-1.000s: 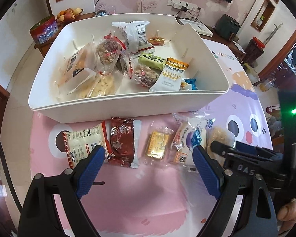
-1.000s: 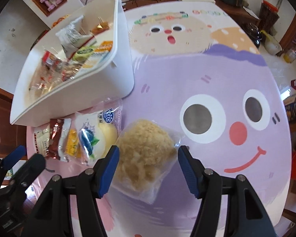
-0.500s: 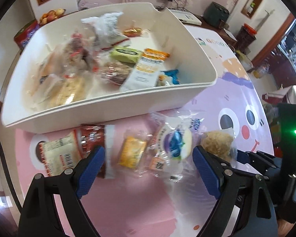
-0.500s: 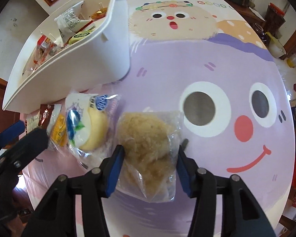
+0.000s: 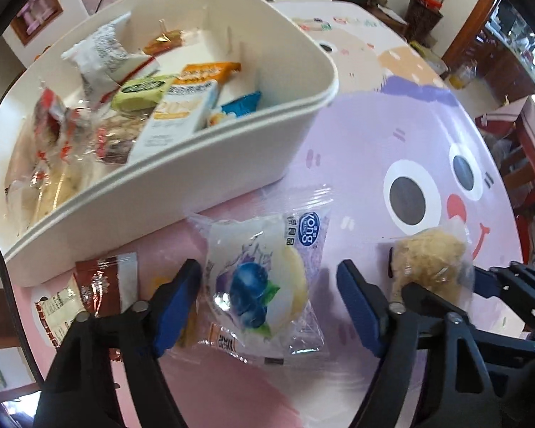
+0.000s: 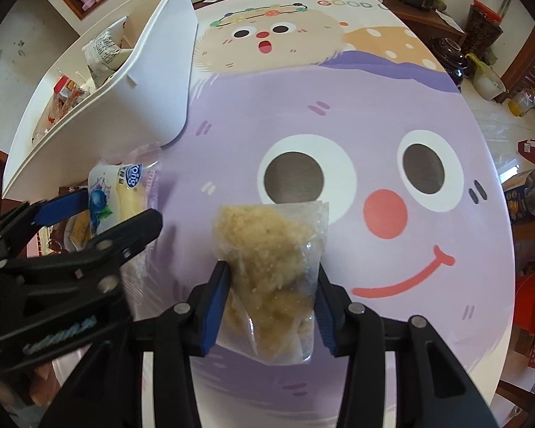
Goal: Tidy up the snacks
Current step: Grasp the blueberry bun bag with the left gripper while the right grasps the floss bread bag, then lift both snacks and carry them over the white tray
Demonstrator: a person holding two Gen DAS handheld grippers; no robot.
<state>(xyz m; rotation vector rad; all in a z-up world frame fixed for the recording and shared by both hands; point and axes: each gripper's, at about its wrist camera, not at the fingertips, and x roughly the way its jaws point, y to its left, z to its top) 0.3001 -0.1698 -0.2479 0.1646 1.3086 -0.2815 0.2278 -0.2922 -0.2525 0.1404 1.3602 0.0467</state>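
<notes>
On cartoon tablecloth (image 6: 392,135): right gripper (image 6: 273,306) closing, clamped on crumbly snack bag (image 6: 271,249); left gripper (image 5: 267,306) closing around blueberry bun packet (image 5: 264,278), right pad clear.

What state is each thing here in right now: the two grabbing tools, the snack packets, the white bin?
Left tool: closing around the blueberry bun packet, pads not pressing it yet.
Right tool: closing, pads pressing the floss bun bag.
Blueberry bun packet: sealed, lying on the mat.
Floss bun bag: sealed, pinched between the right tool's pads.
White bin: open-topped, partly filled with snacks.
Red-brown packet: sealed, lying flat beside the bin.
</notes>
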